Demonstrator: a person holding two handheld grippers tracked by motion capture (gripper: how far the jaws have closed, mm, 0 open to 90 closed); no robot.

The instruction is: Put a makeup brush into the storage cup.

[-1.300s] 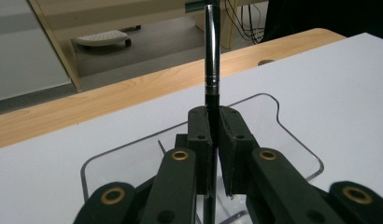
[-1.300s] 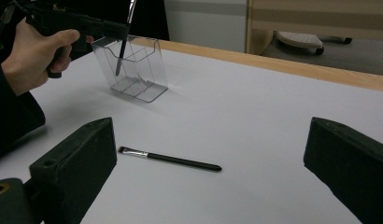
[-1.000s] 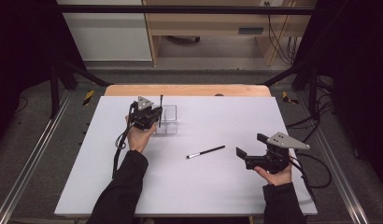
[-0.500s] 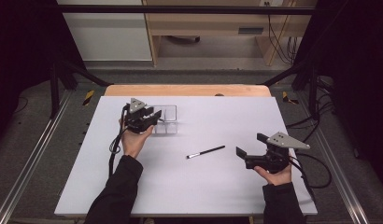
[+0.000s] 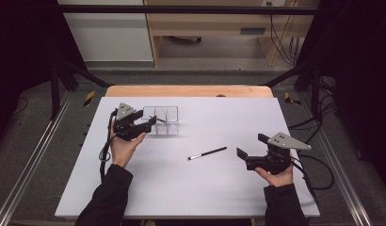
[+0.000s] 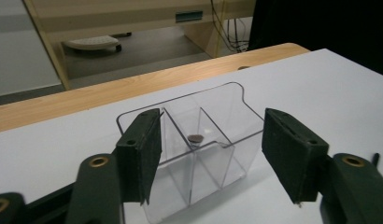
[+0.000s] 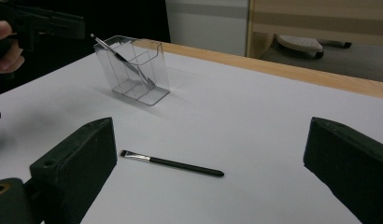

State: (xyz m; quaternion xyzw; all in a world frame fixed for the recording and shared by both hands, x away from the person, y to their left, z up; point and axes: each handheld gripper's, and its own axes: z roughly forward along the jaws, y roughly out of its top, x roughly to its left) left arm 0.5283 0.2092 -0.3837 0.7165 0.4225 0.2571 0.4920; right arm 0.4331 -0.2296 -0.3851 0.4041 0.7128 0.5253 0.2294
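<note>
One brush (image 7: pixel 122 60) already leans in our clear holder (image 5: pixel 164 119); our left gripper (image 5: pixel 143 126), jaws just opened and empty, sits beside it. The second brush (image 5: pixel 207 153) lies mid-table ahead of our right gripper (image 5: pixel 250 151), wide open and empty, not yet picked up.

No text, label, brand, number or sign can be read anywhere in these views. The small pale plate (image 5: pixel 253 31) on the wooden furniture at the upper middle of the high view is too small and blurred to make out, and it is just as unreadable near the top of the left gripper view. The yellow-and-black striped markers (image 5: pixel 89 98) on the floor beside the surface carry no lettering.
</note>
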